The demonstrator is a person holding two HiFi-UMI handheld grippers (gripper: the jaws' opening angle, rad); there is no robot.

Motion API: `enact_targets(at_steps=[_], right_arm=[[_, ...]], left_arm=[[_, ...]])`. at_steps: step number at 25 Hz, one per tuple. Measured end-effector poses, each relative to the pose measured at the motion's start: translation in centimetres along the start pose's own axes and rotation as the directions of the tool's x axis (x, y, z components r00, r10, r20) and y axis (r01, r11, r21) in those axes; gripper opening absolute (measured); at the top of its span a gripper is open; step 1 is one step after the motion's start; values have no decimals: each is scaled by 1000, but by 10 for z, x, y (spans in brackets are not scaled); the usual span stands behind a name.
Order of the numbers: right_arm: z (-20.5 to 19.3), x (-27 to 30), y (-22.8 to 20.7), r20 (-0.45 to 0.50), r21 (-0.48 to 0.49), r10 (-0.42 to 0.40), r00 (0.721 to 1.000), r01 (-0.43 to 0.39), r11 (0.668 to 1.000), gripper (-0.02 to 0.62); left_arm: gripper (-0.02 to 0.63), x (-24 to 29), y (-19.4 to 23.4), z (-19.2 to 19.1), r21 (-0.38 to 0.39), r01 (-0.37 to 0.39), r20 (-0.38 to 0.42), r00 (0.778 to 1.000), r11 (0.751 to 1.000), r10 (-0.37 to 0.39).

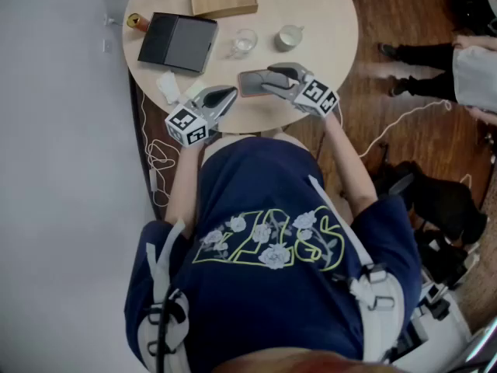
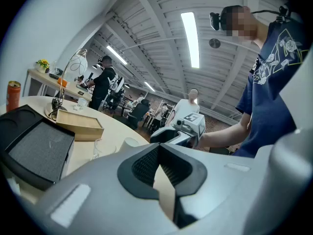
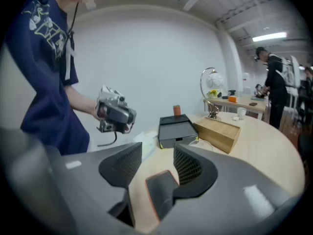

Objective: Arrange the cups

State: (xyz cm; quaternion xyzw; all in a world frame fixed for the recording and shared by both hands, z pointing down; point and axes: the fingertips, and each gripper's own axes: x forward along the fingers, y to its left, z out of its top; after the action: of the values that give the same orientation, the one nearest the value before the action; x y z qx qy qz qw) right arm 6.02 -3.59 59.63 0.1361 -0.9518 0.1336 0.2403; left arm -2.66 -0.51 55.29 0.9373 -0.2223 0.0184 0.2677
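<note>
Here glass (image 1: 244, 42) and mug (image 1: 289, 37) stand upright; left hand-held gripper (image 1: 231, 94) closed, right hand-held gripper (image 1: 269, 79) part-open, empty.

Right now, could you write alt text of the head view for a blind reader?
Seen from above, a person in a navy T-shirt holds the left gripper and right gripper over the near edge of a round table with a glass, a white cup and a black box.
</note>
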Motion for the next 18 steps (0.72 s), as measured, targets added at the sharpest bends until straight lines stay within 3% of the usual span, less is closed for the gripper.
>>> enact_targets(at_steps=[2,4,8,12,18], right_arm=[[9,19,-11,-132,-157,-3,991,-17,987,224],[17,38,-24,-248,-295,-24,968,-52,954,278],[20,77,-57,-424,-454,-76,903,-140,880,393],[3,112,-88,-575,-490,-111,810,-233,840,461],[-39,141,-122,-728,-446,-151,669,-295,845,484]], left_arm=[[2,-1,1,0,-5,-3,9,1000,1000,3],[2,-1,2,-3,-2,-2,6,1000,1000,2],[2,-5,0,-5,3,-8,8,1000,1000,8],[2,-15,0,-7,-5,-40,24,999,999,40],[2,-32,5,-9,-16,-90,42,995,996,90]])
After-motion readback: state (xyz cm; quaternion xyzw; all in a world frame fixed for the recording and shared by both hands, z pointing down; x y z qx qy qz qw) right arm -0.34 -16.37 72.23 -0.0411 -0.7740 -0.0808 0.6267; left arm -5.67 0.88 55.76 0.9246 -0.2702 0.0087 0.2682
